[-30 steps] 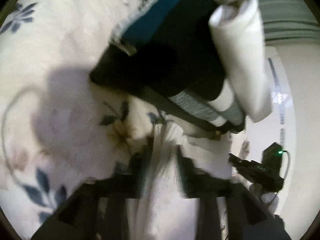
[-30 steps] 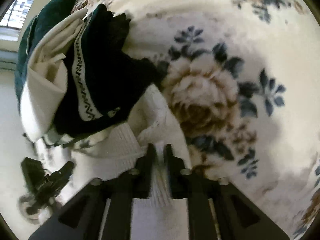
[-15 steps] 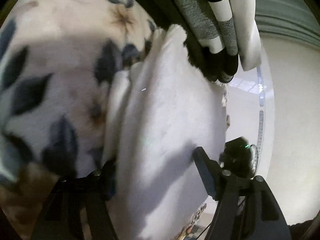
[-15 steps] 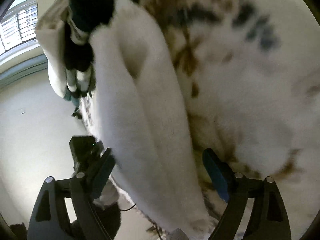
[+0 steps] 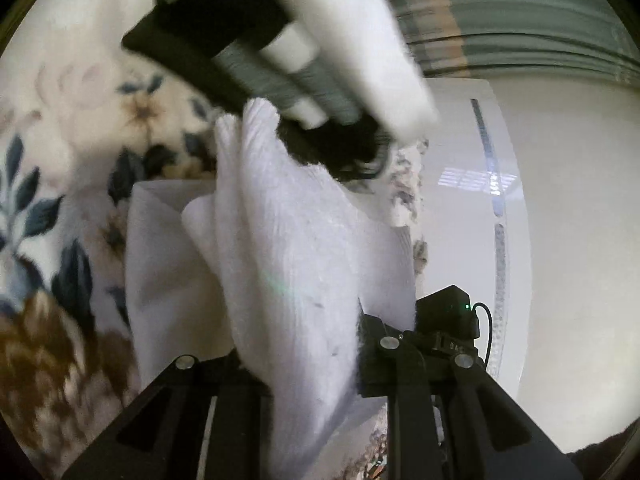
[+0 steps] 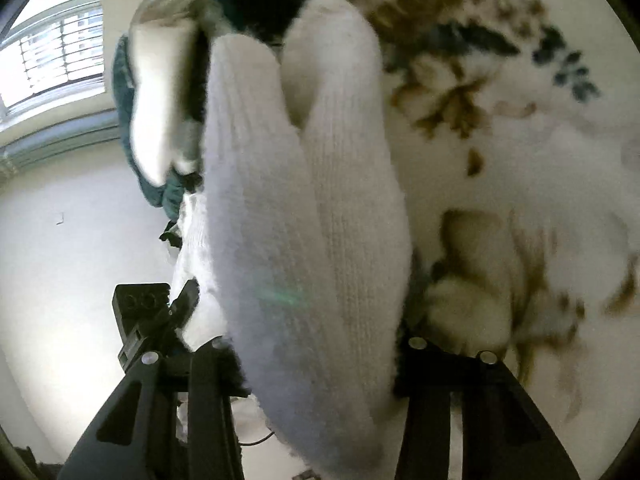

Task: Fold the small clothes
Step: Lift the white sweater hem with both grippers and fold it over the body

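Note:
A white knit sock (image 5: 296, 248) lies bunched and doubled over on the floral blanket (image 5: 60, 200). It runs up between the fingers of my left gripper (image 5: 300, 336). The jaws are closing and press on the sock from both sides. In the right wrist view the same ribbed white sock (image 6: 304, 200) fills the gap of my right gripper (image 6: 316, 356). Its jaws are closing too, with both pads against the fabric. The sock's far end touches a pile of black, grey-striped and white clothes (image 5: 280, 64).
The clothes pile (image 6: 168, 100) sits at the blanket's edge (image 6: 520, 160), with pale floor beyond it. A black device with a green light (image 5: 448, 320) shows beside the sock, and a similar black device (image 6: 140, 308) shows in the right wrist view. A window (image 6: 52, 48) is at the far left.
A second ago both grippers pinched a thin edge of the sock. Half a second ago both stood wide open around it. Now both have closed in on the bunched sock.

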Motion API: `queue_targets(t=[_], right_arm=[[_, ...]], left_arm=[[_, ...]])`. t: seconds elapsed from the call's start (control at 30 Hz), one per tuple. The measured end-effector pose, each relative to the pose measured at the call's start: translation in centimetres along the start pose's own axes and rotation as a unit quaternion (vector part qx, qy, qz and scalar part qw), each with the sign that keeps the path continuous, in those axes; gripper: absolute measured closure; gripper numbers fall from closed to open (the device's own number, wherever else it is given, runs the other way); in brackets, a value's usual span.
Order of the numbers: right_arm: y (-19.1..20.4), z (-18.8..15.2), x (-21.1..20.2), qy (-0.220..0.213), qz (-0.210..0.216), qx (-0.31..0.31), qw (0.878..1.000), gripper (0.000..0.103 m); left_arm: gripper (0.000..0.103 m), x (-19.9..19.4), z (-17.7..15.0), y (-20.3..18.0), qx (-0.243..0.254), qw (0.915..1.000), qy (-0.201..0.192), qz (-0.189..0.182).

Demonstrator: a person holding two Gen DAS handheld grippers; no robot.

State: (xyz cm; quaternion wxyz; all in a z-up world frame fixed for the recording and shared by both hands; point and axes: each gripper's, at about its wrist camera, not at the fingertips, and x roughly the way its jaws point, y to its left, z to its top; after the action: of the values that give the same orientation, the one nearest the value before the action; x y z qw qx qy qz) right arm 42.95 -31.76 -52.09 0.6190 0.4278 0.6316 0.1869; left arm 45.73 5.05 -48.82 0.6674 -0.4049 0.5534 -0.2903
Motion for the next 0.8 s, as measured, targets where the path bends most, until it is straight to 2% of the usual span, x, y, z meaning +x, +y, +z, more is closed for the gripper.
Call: queue_targets(t=[0.13, 0.23, 0.33, 0.47, 0.6, 0.7, 0.8], right_arm=[[5.1, -1.7, -3.8, -0.007, 0.005, -0.028, 1.000, 0.057], [9.5, -1.9, -6.3, -0.018, 0.010, -0.055, 0.998, 0.057], [14.4, -0.1, -9.1, -0.034, 0.018, -0.086, 0.996, 0.057], [20.6, 5.5, -10.0, -0.065, 0.021, -0.123, 0.990, 0.057], [23.5, 12.0, -7.2, -0.075, 0.022, -0.128, 0.989, 0.057], [24.1, 16.7, -3.3, -0.068, 0.018, -0.115, 0.991, 0.057], [23.6, 19.9, 0.2, -0.063, 0.002, -0.107, 0.992, 0.057]], left_arm=[[0.086, -3.9, -0.2, -4.5, 0.013, 0.9998, -0.011, -0.005], [0.086, -6.9, 1.0, -9.0, 0.040, 0.9989, -0.026, -0.006], [0.086, -9.4, 4.5, -13.9, 0.065, 0.9967, -0.047, -0.013], [0.085, -10.1, 10.6, -17.5, 0.088, 0.9932, -0.076, -0.002], [0.083, -9.0, 17.6, -16.9, 0.086, 0.9917, -0.094, 0.017], [0.083, -7.1, 22.7, -13.8, 0.067, 0.9926, -0.093, 0.041], [0.081, -5.1, 25.1, -10.5, 0.060, 0.9919, -0.076, 0.082]])
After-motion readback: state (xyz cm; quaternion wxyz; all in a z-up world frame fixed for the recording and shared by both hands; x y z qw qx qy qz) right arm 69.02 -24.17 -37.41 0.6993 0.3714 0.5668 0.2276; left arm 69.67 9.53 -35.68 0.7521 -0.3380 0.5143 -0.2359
